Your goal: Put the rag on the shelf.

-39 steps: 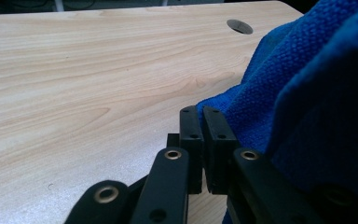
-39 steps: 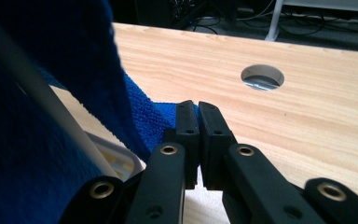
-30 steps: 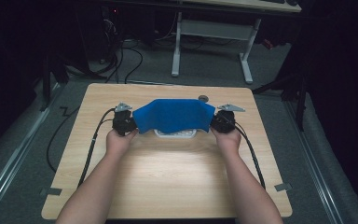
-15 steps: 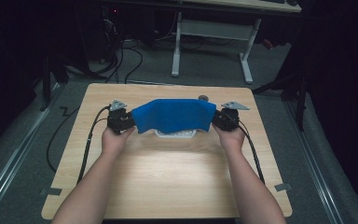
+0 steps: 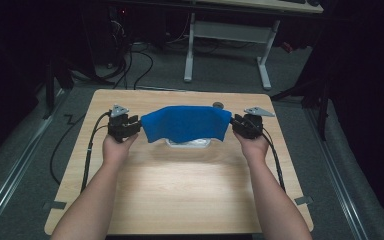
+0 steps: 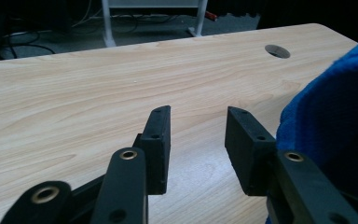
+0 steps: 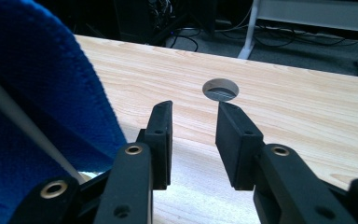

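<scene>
One blue cloth (image 5: 186,123), two grippers, one clear container (image 5: 188,143), one wooden table (image 5: 180,185). Cloth draped in a wide band across the middle of the table, sagging over the container so that just the container's near edge peeks out beneath. Deep blue, soft and knitted-looking, with a stitched hem running down its edge in the right gripper view (image 7: 42,93); top edge smooth and slightly arched, lower edge uneven. Left gripper (image 5: 126,126) just beside the cloth's left end, right gripper (image 5: 245,126) just beside its right end, one hand behind each. In the left gripper view, jaws spread apart (image 6: 198,135) with bare wood between them, cloth (image 6: 335,126) bunched against the outside of the far jaw. In the right gripper view, jaws likewise parted (image 7: 193,140), gripping nothing, cloth hanging off to one side. One round hole (image 7: 220,89) in the tabletop past the right gripper's tips, seen also in the left gripper view (image 6: 277,51).
</scene>
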Motion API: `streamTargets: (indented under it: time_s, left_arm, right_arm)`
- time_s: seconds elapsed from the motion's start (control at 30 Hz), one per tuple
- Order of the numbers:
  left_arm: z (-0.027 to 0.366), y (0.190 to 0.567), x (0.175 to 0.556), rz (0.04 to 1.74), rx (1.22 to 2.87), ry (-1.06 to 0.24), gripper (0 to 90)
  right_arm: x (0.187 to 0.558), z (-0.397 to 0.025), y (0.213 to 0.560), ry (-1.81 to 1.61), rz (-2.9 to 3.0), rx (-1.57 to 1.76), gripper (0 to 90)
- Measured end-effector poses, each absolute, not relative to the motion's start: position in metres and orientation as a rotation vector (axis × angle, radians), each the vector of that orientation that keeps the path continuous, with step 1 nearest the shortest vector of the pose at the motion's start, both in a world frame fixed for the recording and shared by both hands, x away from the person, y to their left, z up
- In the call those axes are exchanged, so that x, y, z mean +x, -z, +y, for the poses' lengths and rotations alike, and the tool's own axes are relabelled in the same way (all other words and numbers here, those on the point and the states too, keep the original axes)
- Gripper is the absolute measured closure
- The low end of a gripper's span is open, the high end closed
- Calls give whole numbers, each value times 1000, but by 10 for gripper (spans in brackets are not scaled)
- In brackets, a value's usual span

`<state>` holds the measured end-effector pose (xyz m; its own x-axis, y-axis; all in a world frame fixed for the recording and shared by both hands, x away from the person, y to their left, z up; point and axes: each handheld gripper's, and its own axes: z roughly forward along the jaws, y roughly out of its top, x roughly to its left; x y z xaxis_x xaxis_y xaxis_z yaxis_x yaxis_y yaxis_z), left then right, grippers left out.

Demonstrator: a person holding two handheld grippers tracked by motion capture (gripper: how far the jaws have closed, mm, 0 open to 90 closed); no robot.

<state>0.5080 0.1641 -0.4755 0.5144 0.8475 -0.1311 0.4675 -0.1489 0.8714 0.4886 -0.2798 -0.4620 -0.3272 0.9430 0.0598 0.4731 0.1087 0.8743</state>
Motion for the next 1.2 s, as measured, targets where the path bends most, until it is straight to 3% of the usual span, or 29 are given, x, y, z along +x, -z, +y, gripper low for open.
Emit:
streamTargets:
  time_s: [0.53,1.2]
  left_arm:
    - [188,474,495,1141,1778,-547,576]
    - [223,480,423,1138,1787,-580,540]
  right_arm:
    - [475,-286,456,-1126,1867,1346,648]
    - [399,-288,444,-1120,1899,1181,594]
